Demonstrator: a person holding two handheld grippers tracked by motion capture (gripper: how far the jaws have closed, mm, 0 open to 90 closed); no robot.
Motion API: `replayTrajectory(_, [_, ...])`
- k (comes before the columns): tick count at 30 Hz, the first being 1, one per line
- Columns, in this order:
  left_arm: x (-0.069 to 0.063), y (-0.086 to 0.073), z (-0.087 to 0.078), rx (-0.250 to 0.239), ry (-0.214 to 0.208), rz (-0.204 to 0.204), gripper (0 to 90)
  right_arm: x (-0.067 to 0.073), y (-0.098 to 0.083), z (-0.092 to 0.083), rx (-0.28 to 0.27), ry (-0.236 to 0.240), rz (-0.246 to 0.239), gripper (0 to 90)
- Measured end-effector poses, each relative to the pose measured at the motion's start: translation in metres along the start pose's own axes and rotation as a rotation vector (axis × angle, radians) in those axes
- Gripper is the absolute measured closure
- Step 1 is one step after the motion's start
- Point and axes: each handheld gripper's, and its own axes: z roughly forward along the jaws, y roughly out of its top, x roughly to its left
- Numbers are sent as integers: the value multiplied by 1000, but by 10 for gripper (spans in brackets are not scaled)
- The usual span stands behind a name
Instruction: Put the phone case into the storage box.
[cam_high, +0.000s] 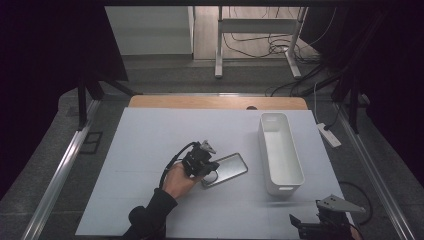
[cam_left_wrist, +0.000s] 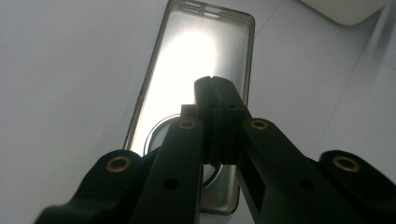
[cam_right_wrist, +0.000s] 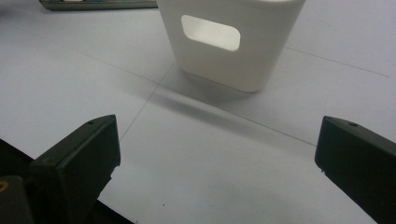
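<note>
Counting: one phone case (cam_high: 225, 169) | one bin (cam_high: 279, 151) | left claw (cam_left_wrist: 215, 86) clenched empty | right claw (cam_right_wrist: 217, 154) released

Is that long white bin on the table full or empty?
Empty, as far as it shows. From above, the white bin has a bare pale floor with nothing in it, and it stands upright on the table.

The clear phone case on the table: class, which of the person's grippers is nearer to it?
Left. The left gripper is right over the phone case, its jaws closed above the case's ring end. The right gripper waits at the table's near right corner, beyond the white bin.
</note>
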Motion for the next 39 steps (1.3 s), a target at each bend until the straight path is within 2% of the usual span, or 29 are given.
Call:
replayTrajectory(6, [-6, -4, 8, 7, -8, 16, 893, 0, 0, 0, -1, -1, -1, 5])
replayTrajectory(18, [-9, -5, 24, 22, -16, 3, 893, 1, 0, 0, 3, -2, -6, 6])
replayTrajectory(30, [-14, 12, 42, 32, -22, -3, 893, 1, 0, 0, 6, -6, -10, 6])
replayTrajectory(33, [-14, 18, 48, 42, -18, 14, 893, 1, 0, 0, 3, -1, -8, 7])
replayTrajectory(38, [-15, 23, 54, 47, -18, 19, 894, 1, 0, 0, 5, 0, -10, 7])
replayTrajectory(39, [-15, 25, 55, 56, -19, 31, 894, 1, 0, 0, 5, 0, -10, 7])
